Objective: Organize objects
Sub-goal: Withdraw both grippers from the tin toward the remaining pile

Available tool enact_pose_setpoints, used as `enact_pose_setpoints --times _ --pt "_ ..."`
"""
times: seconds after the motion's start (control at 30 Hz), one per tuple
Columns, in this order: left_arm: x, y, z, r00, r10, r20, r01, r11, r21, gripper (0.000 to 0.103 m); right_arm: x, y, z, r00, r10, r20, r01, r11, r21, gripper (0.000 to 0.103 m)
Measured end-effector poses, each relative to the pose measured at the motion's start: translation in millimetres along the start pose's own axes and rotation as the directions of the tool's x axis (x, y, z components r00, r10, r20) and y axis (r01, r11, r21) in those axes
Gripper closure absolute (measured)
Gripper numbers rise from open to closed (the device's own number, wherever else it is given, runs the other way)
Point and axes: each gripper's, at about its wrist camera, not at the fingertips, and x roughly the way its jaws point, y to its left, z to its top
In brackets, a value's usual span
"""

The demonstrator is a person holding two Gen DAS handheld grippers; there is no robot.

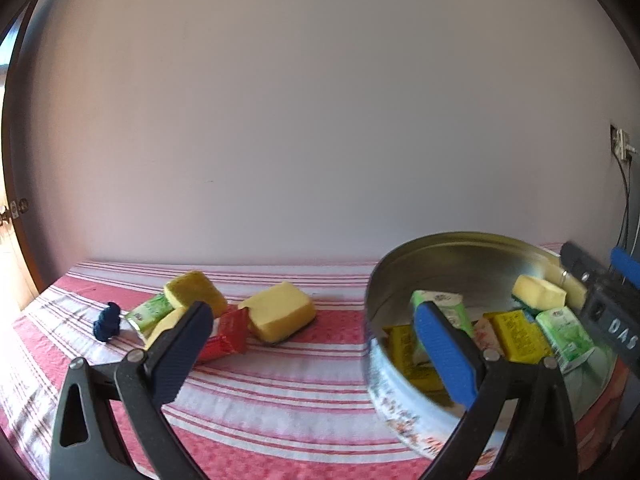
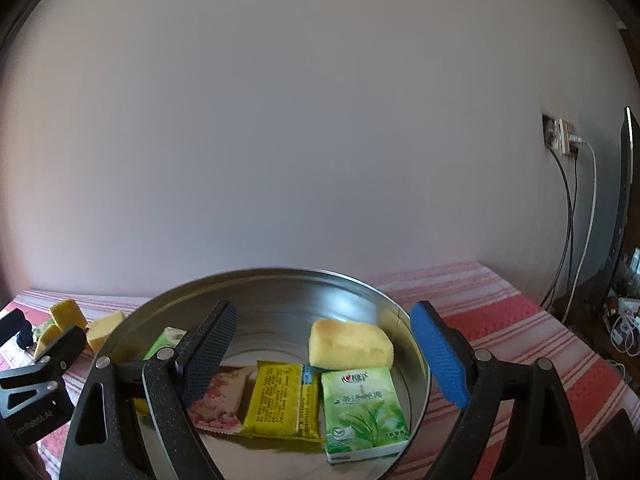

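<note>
A round metal tin [image 1: 400,280] [image 2: 280,280] stands on the striped cloth. It holds a yellow sponge [image 2: 350,344], a green tissue pack [image 2: 364,408], a yellow pack [image 2: 280,400] and a pink wrapper [image 2: 220,400]. Left of the tin lie a yellow sponge [image 1: 282,312], a second yellow sponge [image 1: 196,290], a red packet [image 1: 230,334], a green pack [image 1: 148,312] and a dark blue object [image 1: 107,322]. My left gripper [image 1: 316,344] is open and empty above the cloth at the tin's left rim. My right gripper [image 2: 324,356] is open and empty over the tin.
The red and white striped cloth [image 1: 280,400] covers the table against a plain wall. A wall socket with cables [image 2: 564,140] is at the right. A dark screen edge [image 2: 624,220] and clutter stand at the far right.
</note>
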Motion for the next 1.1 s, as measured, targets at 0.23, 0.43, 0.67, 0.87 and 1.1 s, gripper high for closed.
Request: enact_pose_setpoints --times 0.23,0.43,0.67,0.87,1.1 --pt "3.6 21.0 -7.4 1.000 0.025 -0.012 -0.025 1.000 -0.003 0.001 -11.0 7.0 -2.7 0.998 -0.022 0.060 0.023 1.000 -0.018 0.013" --pt "2.9 36.4 -11.7 0.999 0.051 -0.016 -0.051 0.999 -0.010 0.001 -17.9 0.9 -5.4 0.994 -0.095 0.057 0.092 0.995 0.042 0.013" --pt "1.7 55.7 -16.2 0.998 0.059 -0.008 -0.059 0.998 0.001 0.001 -30.8 11.6 -9.6 0.995 -0.088 0.054 0.084 0.994 0.074 0.013" --pt "6.9 85.6 -18.8 0.997 0.077 -0.029 -0.078 0.996 -0.034 0.001 -34.7 37.7 -13.3 0.996 -0.073 0.041 0.071 0.996 0.049 0.013" --pt "15.8 119.1 -21.9 0.994 0.086 -0.063 -0.090 0.994 -0.066 0.001 -32.5 69.8 -17.1 0.999 -0.026 0.022 0.025 0.999 0.044 0.013"
